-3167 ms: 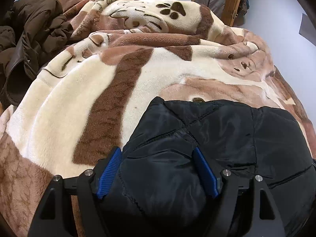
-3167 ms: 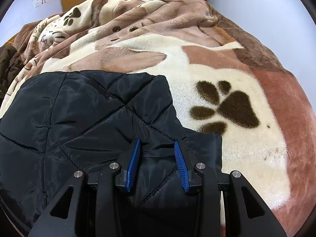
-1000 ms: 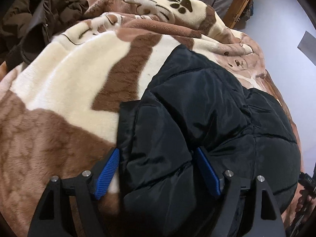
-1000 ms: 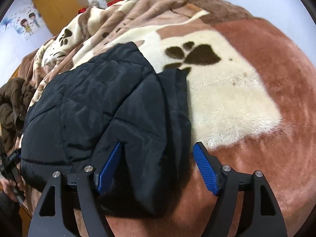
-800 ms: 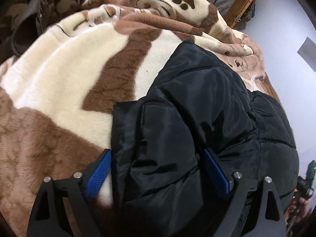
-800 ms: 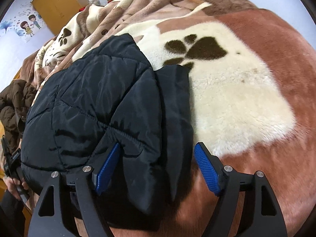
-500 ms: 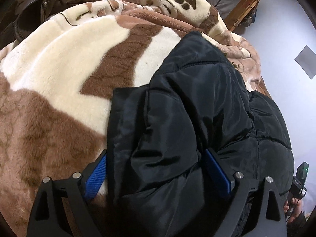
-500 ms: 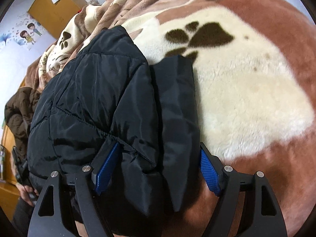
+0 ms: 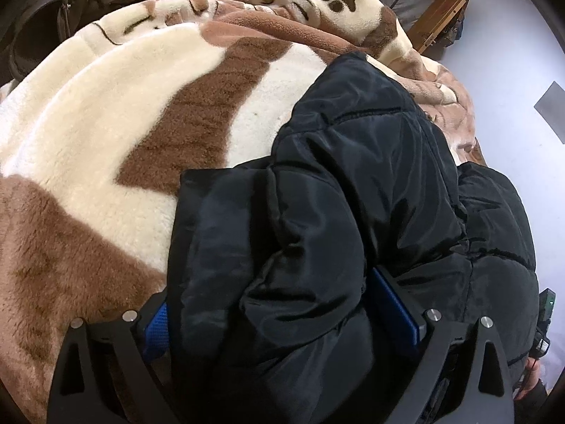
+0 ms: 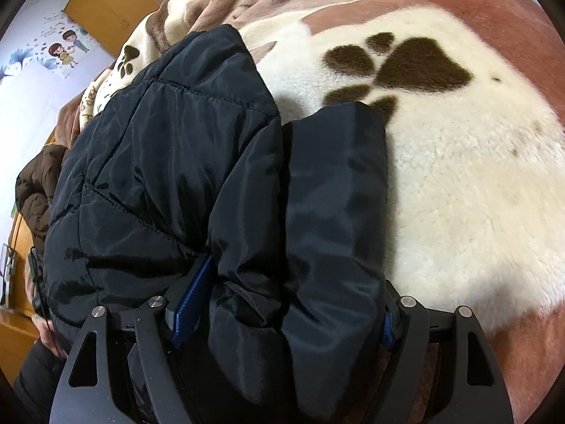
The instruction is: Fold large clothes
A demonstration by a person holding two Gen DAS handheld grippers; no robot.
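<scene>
Two grippers sit at the near edge of the jacket (image 9: pixel 353 212), which lies folded in thick layers on the blanket (image 9: pixel 106 141). We see our left gripper (image 9: pixel 282 304) with jaws spread wide and a fat roll of black padding filling the gap between the blue pads (image 9: pixel 395 300); whether the pads press the cloth or merely flank it, we cannot tell. Our right gripper (image 10: pixel 282 300) is just as wide, its jaws around the jacket's right edge, where a flat flap lies beside the puffier fold (the seam between them runs straight away from us).

Left of the jacket, in the left view, the blanket is bare cream and brown plush all the way to a dark coat (image 9: pixel 42 17) heaped at the far left. Right of the jacket, in the right view, the blanket is open too, with a paw print (image 10: pixel 406 63) just beyond the flap's far corner. Past the jacket's far tip the blanket bunches into ridges.

Much is covered: the left pad in the left view shows only a sliver of blue, and the right pad in the right view is nearly buried. The jacket's near hem runs under the gripper frames and out of sight. A wooden frame (image 9: pixel 434 7) is cut off at the far right.
</scene>
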